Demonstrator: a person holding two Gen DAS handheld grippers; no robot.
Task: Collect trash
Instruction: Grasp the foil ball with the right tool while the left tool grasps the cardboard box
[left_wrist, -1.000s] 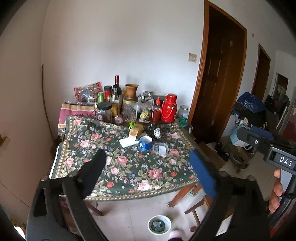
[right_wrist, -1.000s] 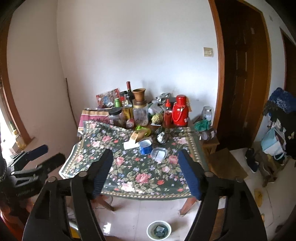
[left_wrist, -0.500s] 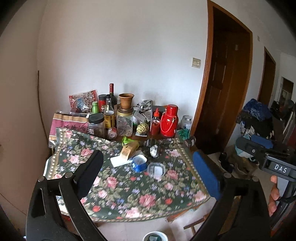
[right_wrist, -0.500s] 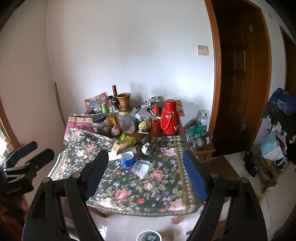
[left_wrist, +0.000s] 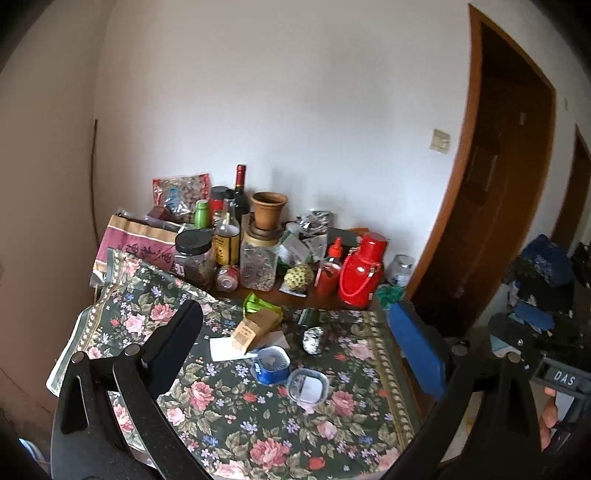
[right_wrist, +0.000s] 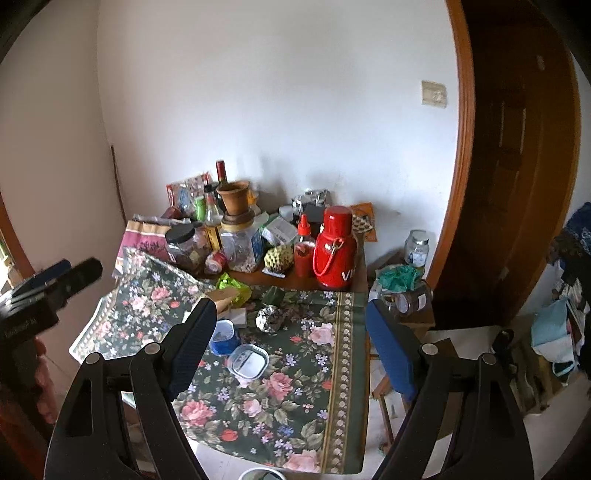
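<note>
Trash lies on the floral tablecloth (left_wrist: 258, 435): a crumpled foil ball (left_wrist: 313, 340), a blue cup (left_wrist: 272, 365), a clear plastic lid (left_wrist: 308, 386), a brown carton (left_wrist: 255, 328), white paper (left_wrist: 227, 349) and a green wrapper (left_wrist: 258, 305). The right wrist view shows the foil ball (right_wrist: 269, 319), blue cup (right_wrist: 223, 336) and clear lid (right_wrist: 248, 361) too. My left gripper (left_wrist: 295, 350) is open and empty, above the table's near side. My right gripper (right_wrist: 291, 349) is open and empty, above the table's right part.
Bottles, jars, a clay pot (left_wrist: 269, 211), a red thermos (left_wrist: 362, 271) and a custard apple (left_wrist: 298, 276) crowd the back of the table. A wooden door (left_wrist: 498, 184) is at right. A small bin's rim (right_wrist: 260, 474) shows on the floor below.
Both grippers have moved forward and closer to the table; the trash items look larger and nearer. The floor bin has dropped to the bottom edge of view. Both stay open.
</note>
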